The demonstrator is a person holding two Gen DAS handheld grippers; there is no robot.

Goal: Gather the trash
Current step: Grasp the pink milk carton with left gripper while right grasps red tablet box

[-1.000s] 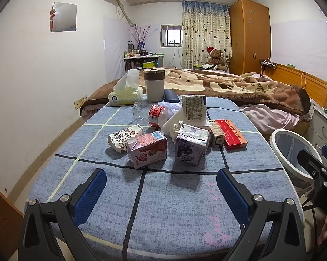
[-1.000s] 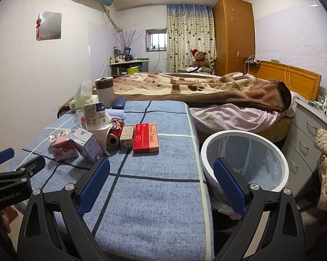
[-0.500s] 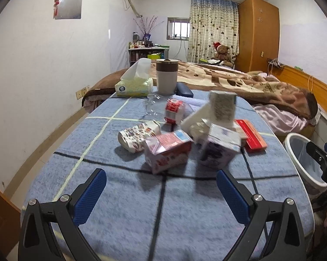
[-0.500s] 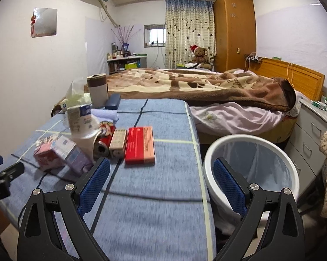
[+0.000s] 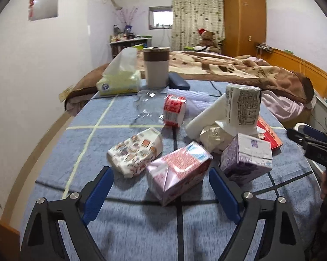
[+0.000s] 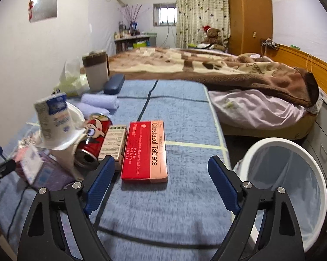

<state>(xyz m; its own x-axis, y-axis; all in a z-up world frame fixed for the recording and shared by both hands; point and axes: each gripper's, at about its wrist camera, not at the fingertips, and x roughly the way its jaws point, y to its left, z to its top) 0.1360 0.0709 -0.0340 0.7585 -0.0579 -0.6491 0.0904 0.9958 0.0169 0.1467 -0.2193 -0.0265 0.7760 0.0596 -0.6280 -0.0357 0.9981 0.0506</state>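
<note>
While both grippers come in low over the blue cloth, the layout reads as follows
Bin: the white-rimmed bin (image 6: 281, 174) stands on the floor just off the table's right edge, on the right gripper's side, its liner empty as far as can be seen
Table: the blue tablecloth (image 5: 141, 228) carries all the trash in one cluster at its middle, ahead of both tools
Red tablet box: the red tablet box (image 6: 146, 150) lies flat straight ahead of the right gripper (image 6: 161, 187), its long axis running away from the tool, roughly along the pointing line; it is the nearest piece to that hand and the nearest to the bin
Pink carton: the pink carton (image 5: 178, 169) lies on its side straight ahead of the left gripper (image 5: 161, 192), long axis slanting from near-left to far-right across the jaw line; its near end sits between the fingertips, no pad touching it
Purple carton: the purple carton (image 5: 246, 154) sits just right of the pink one, outside the left tool's right finger
Left tool: jaws wide apart, having just been closing a little, clamped on nothing, tilted down at the table
Right tool: jaws wide apart, likewise just narrowed a little, nothing between them, tilted down, short of the box
Judgement: each hand seems lined up on its own piece; the left needs a wrist turn to square with the slanted carton
</note>
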